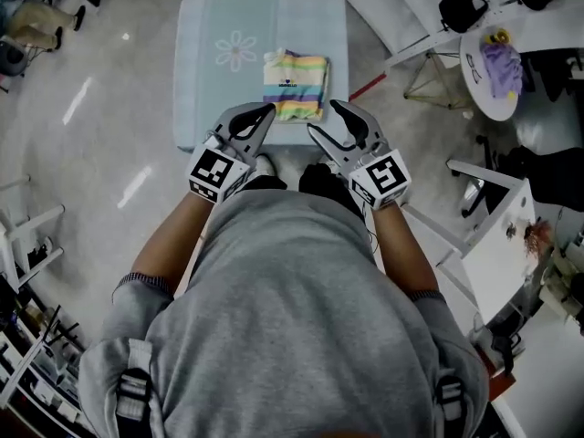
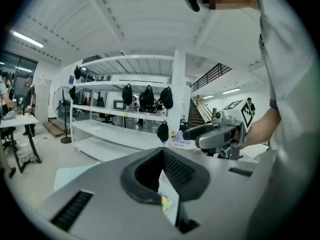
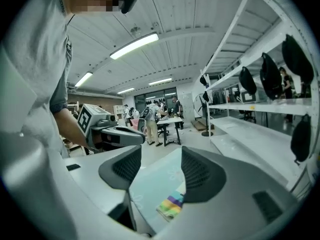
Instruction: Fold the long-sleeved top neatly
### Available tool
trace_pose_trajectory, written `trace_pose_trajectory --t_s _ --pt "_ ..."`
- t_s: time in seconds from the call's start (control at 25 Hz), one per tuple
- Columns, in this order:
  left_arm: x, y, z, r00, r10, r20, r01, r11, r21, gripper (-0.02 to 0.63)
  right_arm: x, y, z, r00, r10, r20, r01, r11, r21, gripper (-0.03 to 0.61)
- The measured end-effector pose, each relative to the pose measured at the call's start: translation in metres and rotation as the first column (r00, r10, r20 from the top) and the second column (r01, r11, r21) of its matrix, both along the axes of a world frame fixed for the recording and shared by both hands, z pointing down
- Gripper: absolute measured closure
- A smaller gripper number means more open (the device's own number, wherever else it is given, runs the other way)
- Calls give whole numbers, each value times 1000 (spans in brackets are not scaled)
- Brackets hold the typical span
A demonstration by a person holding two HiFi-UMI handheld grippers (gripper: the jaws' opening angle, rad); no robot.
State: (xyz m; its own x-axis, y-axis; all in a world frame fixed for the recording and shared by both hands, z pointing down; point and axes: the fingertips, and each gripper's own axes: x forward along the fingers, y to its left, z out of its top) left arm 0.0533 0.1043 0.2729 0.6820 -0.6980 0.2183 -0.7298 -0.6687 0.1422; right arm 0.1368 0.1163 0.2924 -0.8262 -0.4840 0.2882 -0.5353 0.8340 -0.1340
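**Top folded on the table, both grippers held clear of it**

And here's the picture from above: the long-sleeved top [image 1: 295, 85] lies on the table [image 1: 196, 108] as a compact, rainbow-striped packet, squared up, resting on a pale blue cloth [image 1: 210, 26]. A flower print [image 1: 236, 50] sits on that cloth just to the left of the packet.

The left gripper [image 1: 267, 112] is clenched, jaw tips pressed together with nothing between them. Its own view confirms it: the two dark pads meet at a point, and only a sliver of the striped fabric shows below and beyond them, well apart from the tips. In the head view its tips point toward the packet's near left corner, close by but not touching.

Over to the right gripper [image 1: 324, 119], and this one is released, jaws standing apart and empty. Through the gap in the right gripper view you look down on the blue cloth, with the folded top low in the opening, lying on the table beyond the jaws rather than between the pads. From above, its tips sit just off the packet's near right corner.

So the top lies ahead of both grippers, between their lines of aim, and neither one touches it. Both are near the table's front edge, close in front of the person [image 1: 292, 318].
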Motion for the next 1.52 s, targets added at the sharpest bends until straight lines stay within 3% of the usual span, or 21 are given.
trace_pose_trajectory --t_s 0.16,0.44,0.76,1.08,1.52 --pt "-12 12 -27 999 37 -15 -37 999 37 598 -8 9 -23 998 57 18 -57 997 47 370" --pt "-22 26 -53 998 69 -11 -68 992 107 598 -14 24 -54 994 108 18 -109 986 126 572" --pt "-23 30 -68 997 73 -2 -72 987 144 597 -17 31 -73 995 91 42 -96 984 153 571" --pt "-27 25 -101 997 54 -51 -43 978 203 597 -23 28 -102 989 86 124 -105 981 161 571" --pt "-29 26 -111 998 54 -26 -46 971 233 597 -32 22 -113 991 78 111 -98 977 190 572"
